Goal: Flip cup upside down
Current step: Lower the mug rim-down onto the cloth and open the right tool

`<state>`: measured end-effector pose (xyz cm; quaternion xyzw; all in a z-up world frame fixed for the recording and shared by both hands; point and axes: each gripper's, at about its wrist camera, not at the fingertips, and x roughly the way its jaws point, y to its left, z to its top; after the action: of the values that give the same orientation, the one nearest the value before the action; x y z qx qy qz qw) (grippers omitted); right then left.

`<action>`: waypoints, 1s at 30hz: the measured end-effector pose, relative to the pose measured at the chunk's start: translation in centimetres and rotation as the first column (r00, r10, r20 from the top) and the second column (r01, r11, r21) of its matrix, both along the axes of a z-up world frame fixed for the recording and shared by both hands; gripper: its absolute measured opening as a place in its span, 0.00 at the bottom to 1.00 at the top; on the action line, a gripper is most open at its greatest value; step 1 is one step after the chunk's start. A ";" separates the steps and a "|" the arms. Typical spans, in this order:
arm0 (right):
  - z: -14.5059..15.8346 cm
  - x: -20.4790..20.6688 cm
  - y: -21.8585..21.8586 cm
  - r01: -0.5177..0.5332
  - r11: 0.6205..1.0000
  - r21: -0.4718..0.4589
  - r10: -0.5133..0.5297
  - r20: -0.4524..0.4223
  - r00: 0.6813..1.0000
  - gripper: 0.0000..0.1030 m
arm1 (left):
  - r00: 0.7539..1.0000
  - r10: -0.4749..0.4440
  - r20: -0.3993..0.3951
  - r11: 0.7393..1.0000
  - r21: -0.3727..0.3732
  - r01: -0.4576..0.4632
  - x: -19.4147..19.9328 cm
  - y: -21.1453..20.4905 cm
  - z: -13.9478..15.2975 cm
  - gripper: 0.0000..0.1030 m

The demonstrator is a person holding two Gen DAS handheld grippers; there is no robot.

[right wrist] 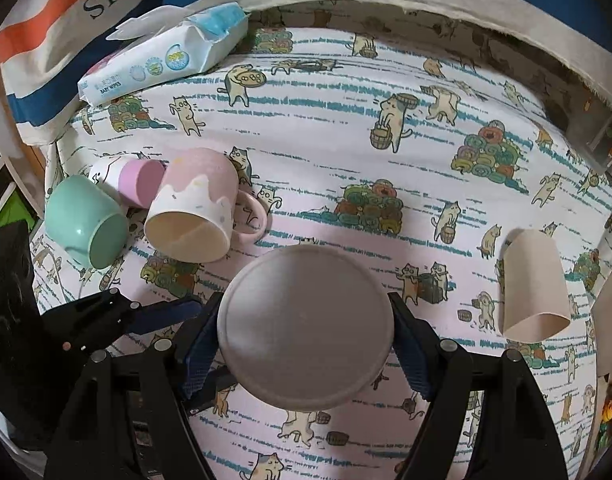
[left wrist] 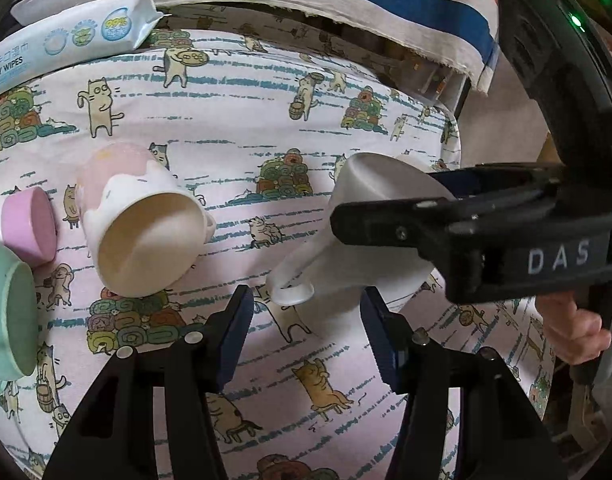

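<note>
A white handled cup (left wrist: 370,200) is held above the cat-print cloth by my right gripper (left wrist: 386,204), tilted on its side with its base toward the right wrist camera (right wrist: 306,328). My right gripper (right wrist: 306,340) is shut on this cup, one pad on each side. My left gripper (left wrist: 306,332) is open and empty just below the cup, near its handle (left wrist: 291,286). The left gripper's fingers (right wrist: 161,314) also show in the right wrist view, to the left of the cup.
A pink-and-white mug (left wrist: 145,220) (right wrist: 193,208), a mint cup (left wrist: 5,312) (right wrist: 85,220) and a small pink-lidded cup (left wrist: 27,226) (right wrist: 139,180) lie on their sides at left. A beige cup (right wrist: 534,284) lies at right. Baby wipes (left wrist: 65,40) (right wrist: 161,56) and a tote bag (left wrist: 426,12) sit at the back.
</note>
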<state>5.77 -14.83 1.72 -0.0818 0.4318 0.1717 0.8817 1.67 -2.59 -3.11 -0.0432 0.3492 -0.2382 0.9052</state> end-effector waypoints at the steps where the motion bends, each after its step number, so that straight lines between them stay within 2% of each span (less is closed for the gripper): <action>1: 0.0 0.0 0.0 0.000 1.000 0.005 -0.001 0.005 1.000 0.77 | 1.000 0.004 0.002 1.000 0.001 -0.004 0.0 0.0 0.0 0.53; 23: -0.1 -0.4 -0.4 -0.012 0.999 0.043 0.009 0.053 0.999 0.77 | 0.999 0.046 0.023 0.999 0.013 -0.047 -0.3 0.3 -0.2 0.53; 26: -0.2 -0.4 -0.6 -0.009 0.999 0.051 0.006 0.059 0.998 0.82 | 0.998 0.056 0.038 0.998 0.007 -0.056 -0.5 0.5 0.1 0.53; 30: -0.2 -0.7 -1.0 -0.007 0.998 0.059 0.002 0.077 0.997 0.83 | 0.995 0.076 0.065 0.997 0.003 -0.076 -0.9 0.8 0.5 0.53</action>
<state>5.08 -15.79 1.48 -0.0629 0.3922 0.1831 0.8993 0.79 -1.80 -2.57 -0.0460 0.3183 -0.2039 0.9247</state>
